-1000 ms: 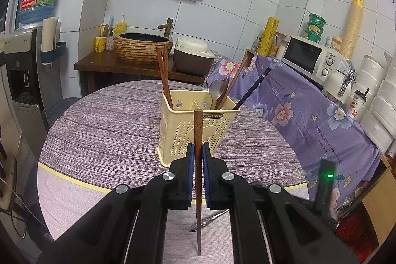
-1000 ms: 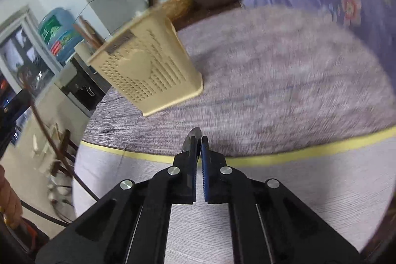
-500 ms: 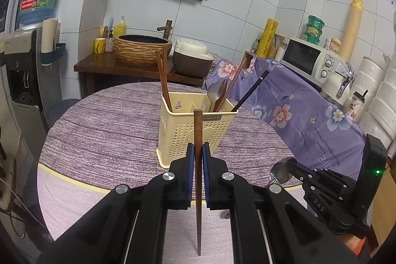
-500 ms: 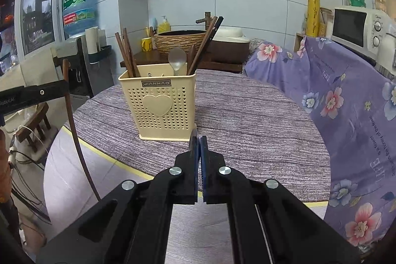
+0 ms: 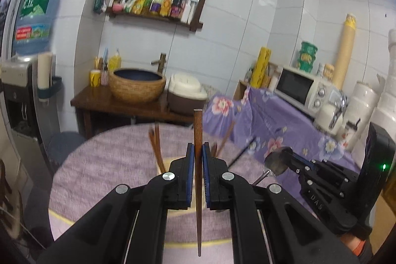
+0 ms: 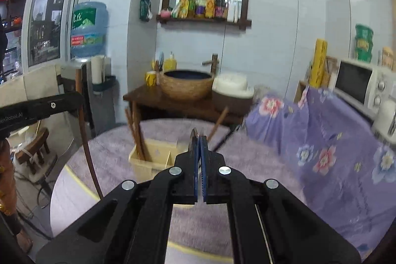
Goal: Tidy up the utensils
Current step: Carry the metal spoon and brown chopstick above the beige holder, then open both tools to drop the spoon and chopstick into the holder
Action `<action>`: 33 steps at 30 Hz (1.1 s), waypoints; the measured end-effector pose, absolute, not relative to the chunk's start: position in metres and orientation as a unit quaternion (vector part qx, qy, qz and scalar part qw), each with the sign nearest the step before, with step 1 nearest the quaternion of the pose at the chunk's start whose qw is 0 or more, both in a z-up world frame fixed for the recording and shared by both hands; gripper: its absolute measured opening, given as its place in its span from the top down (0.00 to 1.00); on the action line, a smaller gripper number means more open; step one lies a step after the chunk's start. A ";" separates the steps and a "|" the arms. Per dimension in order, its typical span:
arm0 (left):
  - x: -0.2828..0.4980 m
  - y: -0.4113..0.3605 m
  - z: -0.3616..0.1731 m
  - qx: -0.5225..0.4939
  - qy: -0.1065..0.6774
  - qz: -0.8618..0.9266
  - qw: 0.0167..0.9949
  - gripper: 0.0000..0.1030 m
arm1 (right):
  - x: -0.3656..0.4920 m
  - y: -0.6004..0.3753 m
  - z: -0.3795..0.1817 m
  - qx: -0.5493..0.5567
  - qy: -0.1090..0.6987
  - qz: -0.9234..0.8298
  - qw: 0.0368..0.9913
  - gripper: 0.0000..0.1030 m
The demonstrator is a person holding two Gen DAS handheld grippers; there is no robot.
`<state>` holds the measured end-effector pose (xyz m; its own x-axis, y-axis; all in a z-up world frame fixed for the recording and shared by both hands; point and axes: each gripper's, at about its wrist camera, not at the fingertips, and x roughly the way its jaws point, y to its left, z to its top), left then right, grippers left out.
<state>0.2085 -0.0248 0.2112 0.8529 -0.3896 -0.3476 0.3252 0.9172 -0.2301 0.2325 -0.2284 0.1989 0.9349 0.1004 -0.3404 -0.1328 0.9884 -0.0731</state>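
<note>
My left gripper (image 5: 197, 147) is shut on a brown wooden chopstick (image 5: 197, 125) held upright above the round table (image 5: 111, 165). Its fingers hide most of the yellow utensil caddy; only chopsticks (image 5: 156, 150) jutting from it show. To the right, my right gripper (image 5: 288, 157) is shut on a metal spoon (image 5: 276, 162). In the right wrist view the right gripper (image 6: 200, 147) pinches the spoon (image 6: 193, 136) edge-on, just above and right of the caddy (image 6: 153, 157). The left gripper (image 6: 78, 100) with its chopstick (image 6: 85, 140) hangs at the left.
A counter under a purple floral cloth (image 6: 334, 140) with a microwave (image 6: 358, 85) runs along the right. Behind the table stands a wooden side table (image 6: 153, 97) with a woven basin (image 6: 186, 84) and a rice cooker (image 6: 231, 90). A water dispenser (image 5: 22, 90) is at the left.
Both grippers have risen, so the caddy sits lower in each view. The right gripper rolled from tilted to upright and came up beside the left one, still gripping the spoon.
</note>
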 end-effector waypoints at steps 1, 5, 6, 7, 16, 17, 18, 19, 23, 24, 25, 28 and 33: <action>0.216 -0.025 0.227 -0.083 0.186 -0.181 0.962 0.92 | 0.239 -0.225 0.210 -0.053 0.162 0.052 0.984 0.97; 0.243 -0.026 0.260 -0.084 0.145 -0.146 0.975 0.92 | 0.270 -0.212 0.238 -0.072 0.143 0.023 0.987 0.97; 0.248 -0.027 0.261 -0.086 0.144 -0.142 0.976 0.92 | 0.277 -0.209 0.239 -0.073 0.143 0.021 0.987 0.97; 0.256 -0.028 0.261 -0.086 0.142 -0.134 0.977 0.92 | 0.285 -0.205 0.237 -0.077 0.144 0.018 0.986 0.97; 0.283 -0.038 0.196 -0.071 0.127 -0.087 0.985 0.92 | 0.324 -0.186 0.155 -0.096 0.193 0.011 0.976 0.97; 0.284 -0.039 0.188 -0.069 0.131 -0.088 0.985 0.92 | 0.326 -0.184 0.147 -0.096 0.200 0.012 0.975 0.97; 0.286 -0.039 0.183 -0.069 0.135 -0.089 0.984 0.92 | 0.330 -0.183 0.138 -0.095 0.208 0.014 0.973 0.97; 0.286 -0.038 0.176 -0.070 0.140 -0.089 0.984 0.92 | 0.330 -0.182 0.130 -0.094 0.213 0.016 0.972 0.97; 0.294 -0.037 0.171 -0.067 0.153 -0.091 0.982 0.93 | 0.334 -0.179 0.110 -0.096 0.225 0.017 0.969 0.97; 0.296 -0.037 0.171 -0.065 0.153 -0.092 0.982 0.93 | 0.334 -0.179 0.109 -0.093 0.226 0.017 0.969 0.97; 0.296 -0.036 0.173 -0.063 0.151 -0.092 0.982 0.93 | 0.336 -0.181 0.108 -0.089 0.229 0.017 0.969 0.97; 0.294 -0.028 0.178 -0.067 0.142 -0.095 0.983 0.93 | 0.338 -0.183 0.106 -0.084 0.231 0.018 0.969 0.97; 0.293 -0.009 0.171 -0.081 0.154 -0.117 0.978 0.88 | 0.337 -0.181 0.096 -0.085 0.233 0.033 0.968 0.97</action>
